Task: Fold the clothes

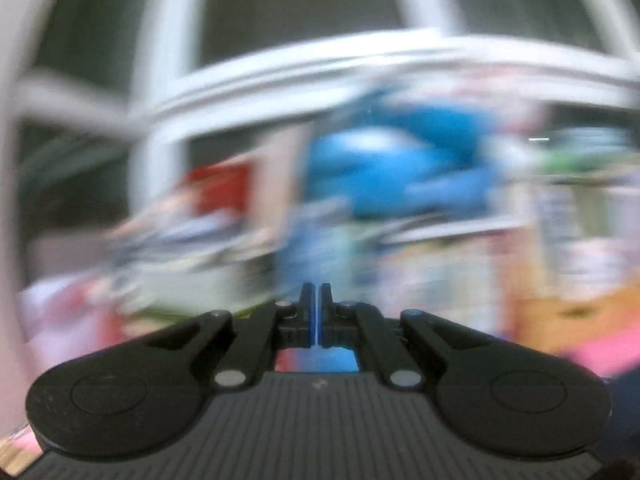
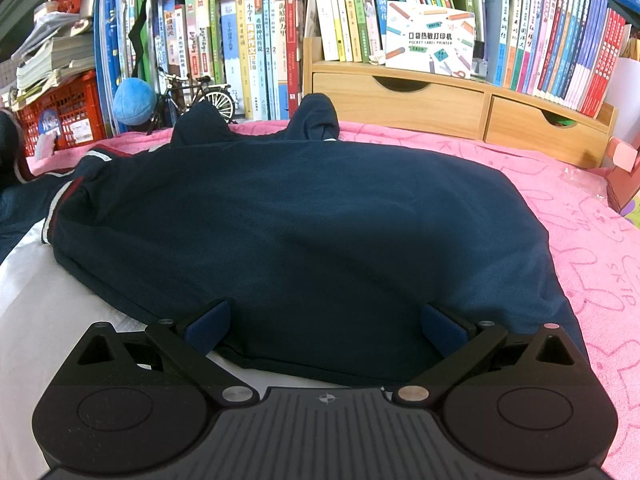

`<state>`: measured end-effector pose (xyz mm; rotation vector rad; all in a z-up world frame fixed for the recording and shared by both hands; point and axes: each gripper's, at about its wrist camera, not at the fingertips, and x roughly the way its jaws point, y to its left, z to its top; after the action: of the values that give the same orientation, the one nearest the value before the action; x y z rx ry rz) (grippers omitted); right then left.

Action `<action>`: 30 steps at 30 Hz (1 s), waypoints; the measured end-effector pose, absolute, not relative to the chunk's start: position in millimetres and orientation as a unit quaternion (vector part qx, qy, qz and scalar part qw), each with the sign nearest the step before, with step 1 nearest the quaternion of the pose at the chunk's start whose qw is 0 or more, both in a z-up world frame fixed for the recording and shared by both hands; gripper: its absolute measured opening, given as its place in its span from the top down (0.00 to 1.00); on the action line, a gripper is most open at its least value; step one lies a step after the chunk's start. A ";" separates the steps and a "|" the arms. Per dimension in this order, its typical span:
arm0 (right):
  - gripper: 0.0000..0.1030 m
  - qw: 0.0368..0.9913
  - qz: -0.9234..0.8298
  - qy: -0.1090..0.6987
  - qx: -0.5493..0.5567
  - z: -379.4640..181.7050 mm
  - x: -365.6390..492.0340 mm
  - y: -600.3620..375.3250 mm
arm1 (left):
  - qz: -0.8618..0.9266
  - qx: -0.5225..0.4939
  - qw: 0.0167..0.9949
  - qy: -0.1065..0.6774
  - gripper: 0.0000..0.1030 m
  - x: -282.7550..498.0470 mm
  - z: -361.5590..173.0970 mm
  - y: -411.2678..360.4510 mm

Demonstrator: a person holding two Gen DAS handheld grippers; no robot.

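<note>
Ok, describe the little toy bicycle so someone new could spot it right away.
Start at the pink blanket and follow its far edge left of the wooden drawers. The model bicycle stands before the upright books, right of a blue plush ball, the only black, spoked thing there.

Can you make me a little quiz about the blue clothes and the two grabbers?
1. True or false: the right gripper has its jaws wide open above the near edge of the navy garment.
2. What lies under the garment on the right side? A) pink towel B) green mat C) bare wood
3. Fill in: the left gripper is ____, with nothing seen between its fingers.

Key:
1. True. The pads stand far apart over the cloth and do not pinch it.
2. A.
3. shut. Its view is blurred, but the two fingers stand together.
</note>
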<state>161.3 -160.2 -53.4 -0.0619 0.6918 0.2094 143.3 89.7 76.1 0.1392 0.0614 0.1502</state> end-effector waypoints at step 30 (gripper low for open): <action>0.00 0.935 0.104 0.338 -0.026 -53.4 161.1 -162.1 | 0.243 -0.110 0.940 0.213 0.90 193.6 -1.9 229.7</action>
<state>161.1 -162.1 -53.4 -0.0534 0.6908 0.2118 193.6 229.7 -1.9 -0.2251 0.4338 0.4968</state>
